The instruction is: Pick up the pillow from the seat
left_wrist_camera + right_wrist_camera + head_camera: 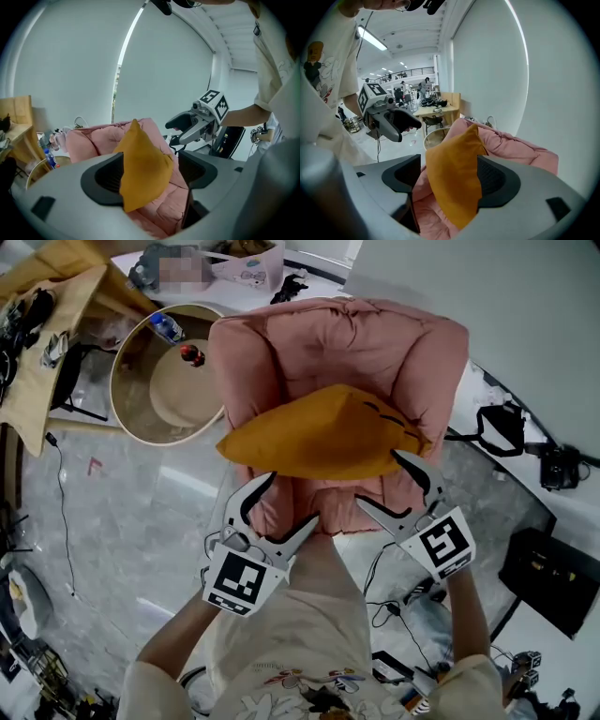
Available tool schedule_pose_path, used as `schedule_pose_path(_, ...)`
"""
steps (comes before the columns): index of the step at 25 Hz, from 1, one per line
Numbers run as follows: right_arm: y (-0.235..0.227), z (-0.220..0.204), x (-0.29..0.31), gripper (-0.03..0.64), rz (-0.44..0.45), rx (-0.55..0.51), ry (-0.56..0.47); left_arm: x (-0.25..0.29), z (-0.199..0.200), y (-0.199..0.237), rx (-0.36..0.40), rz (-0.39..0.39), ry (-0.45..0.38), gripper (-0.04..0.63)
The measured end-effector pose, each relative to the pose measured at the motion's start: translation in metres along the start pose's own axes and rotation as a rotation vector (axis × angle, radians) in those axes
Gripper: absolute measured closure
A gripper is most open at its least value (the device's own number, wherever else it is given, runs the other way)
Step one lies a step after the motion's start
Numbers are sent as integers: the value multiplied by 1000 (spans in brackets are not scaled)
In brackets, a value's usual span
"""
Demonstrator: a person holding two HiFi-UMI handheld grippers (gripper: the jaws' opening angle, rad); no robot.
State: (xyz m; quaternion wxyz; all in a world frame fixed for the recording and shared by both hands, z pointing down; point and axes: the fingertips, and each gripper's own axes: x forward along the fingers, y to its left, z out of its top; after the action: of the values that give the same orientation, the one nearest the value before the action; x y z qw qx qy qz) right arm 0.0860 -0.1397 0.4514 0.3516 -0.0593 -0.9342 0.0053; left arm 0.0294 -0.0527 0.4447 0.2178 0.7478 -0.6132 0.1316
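An orange pillow (pixel 319 432) lies on the seat of a pink armchair (pixel 347 343), its point up against the backrest. My left gripper (pixel 292 498) is at the pillow's near left edge and my right gripper (pixel 380 479) at its near right corner. In the left gripper view the pillow (pixel 143 168) stands between the spread jaws of the left gripper (pixel 150 176), with a gap on the right side. In the right gripper view the pillow (pixel 452 173) sits between the wide jaws of the right gripper (pixel 450 176), with a gap on the left.
A round wooden tub table (pixel 169 381) with a bottle stands left of the chair. A wooden desk (pixel 47 324) is at far left. Cables (pixel 394 610) lie on the floor by my feet, and a black case (pixel 553 577) sits at right. A white wall rises behind the chair.
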Motion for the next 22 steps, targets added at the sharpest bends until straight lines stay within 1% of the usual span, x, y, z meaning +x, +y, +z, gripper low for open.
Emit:
schedule_pose_path(2,-3,-5,6,241,27,-13,22,5,-5,4,6,-21,12,216)
schedule_pose_path(6,-15,-16,19,195,56,-51,68,14,-16,16,16,-54,48,214)
schedule_pose_path(8,-20,-21,23,164,66,-69,84,20,-20,21,20,-63,55,159)
schedule_pose_path(10,-27,-25,27,133,75,-92,90,29,-24,27,34,-64,64,60)
schedule_pose_path(12,-33,-28,31,109,78,-108,93,39,-27,31,50,-76,68,11)
schedule_pose_path(17,-45,-36,40,89,66,-109,86,55,-36,35,70,-109,71,2)
schedule_pose_path(22,-57,-41,46,67,79,-96,86,69,-36,46,93,-111,75,0)
